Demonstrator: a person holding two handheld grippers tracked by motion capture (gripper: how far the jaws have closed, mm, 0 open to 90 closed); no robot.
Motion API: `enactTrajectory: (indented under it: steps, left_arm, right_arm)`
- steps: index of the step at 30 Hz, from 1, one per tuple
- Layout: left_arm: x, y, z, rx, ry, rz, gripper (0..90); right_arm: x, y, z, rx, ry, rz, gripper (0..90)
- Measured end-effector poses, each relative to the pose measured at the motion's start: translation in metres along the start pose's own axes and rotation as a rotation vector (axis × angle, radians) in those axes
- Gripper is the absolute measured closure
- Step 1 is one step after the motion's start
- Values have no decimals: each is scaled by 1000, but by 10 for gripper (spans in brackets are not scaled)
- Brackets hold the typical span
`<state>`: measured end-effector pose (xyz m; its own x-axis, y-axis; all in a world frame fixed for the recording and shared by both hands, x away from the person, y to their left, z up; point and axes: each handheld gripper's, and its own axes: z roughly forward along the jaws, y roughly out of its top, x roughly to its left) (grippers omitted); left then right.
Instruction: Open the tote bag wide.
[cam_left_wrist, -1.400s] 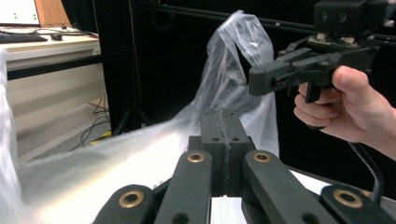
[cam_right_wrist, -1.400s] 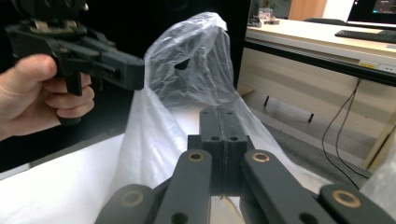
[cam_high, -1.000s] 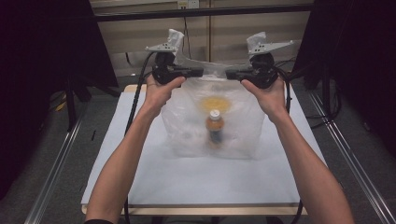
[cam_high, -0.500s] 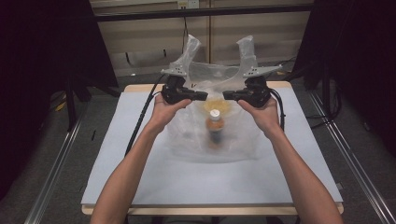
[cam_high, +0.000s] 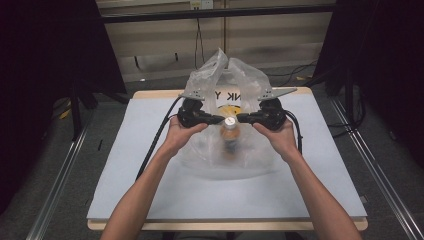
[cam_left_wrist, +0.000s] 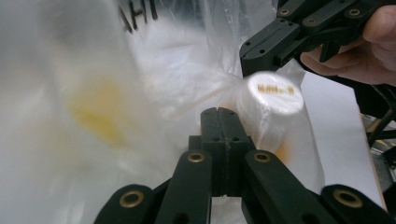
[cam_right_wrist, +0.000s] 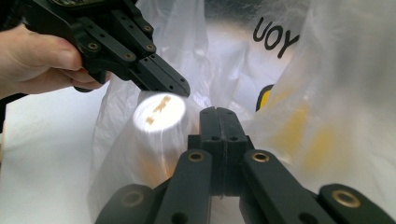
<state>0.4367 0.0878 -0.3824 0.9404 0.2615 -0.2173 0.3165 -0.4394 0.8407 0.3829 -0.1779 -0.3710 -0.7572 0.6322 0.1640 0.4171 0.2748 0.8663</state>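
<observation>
Clear plastic bag (cam_high: 220, 150) drapes over upright white-capped bottle (cam_high: 230, 134).

On the white tabletop (cam_high: 150, 165), near its middle: a clear plastic bag (cam_high: 250, 80), with an upright white-capped bottle (cam_high: 230, 135) inside. Left hand-held gripper (cam_high: 220, 119) just left of the cap, right hand-held gripper (cam_high: 240, 119) just right, tips facing each other.

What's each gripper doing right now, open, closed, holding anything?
Left gripper: closed on the plastic bag.
Right gripper: closed on the plastic bag too.
</observation>
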Motion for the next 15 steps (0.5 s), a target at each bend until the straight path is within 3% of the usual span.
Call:
enactTrajectory:
  steps: [2,4,7,12,15]
  left_arm:
    - [-2,-4,-1,-15,-7,-5,900]
    - [-1,-8,-3,3,-4,6,900]
    - [-2,-13,-4,3,-11,4,900]
    - [-8,-12,-7,10,-29,31,900]
    - [-12,-8,-12,-14,-38,35,900]
  right_arm:
    - [1,-4,0,12,0,-6,900]
    - [0,-7,0,24,-2,-4,900]
    - [2,-14,2,35,26,-2,900]
    - [4,-19,-2,41,34,-8,900]
    - [6,-16,-11,-6,47,-2,900]
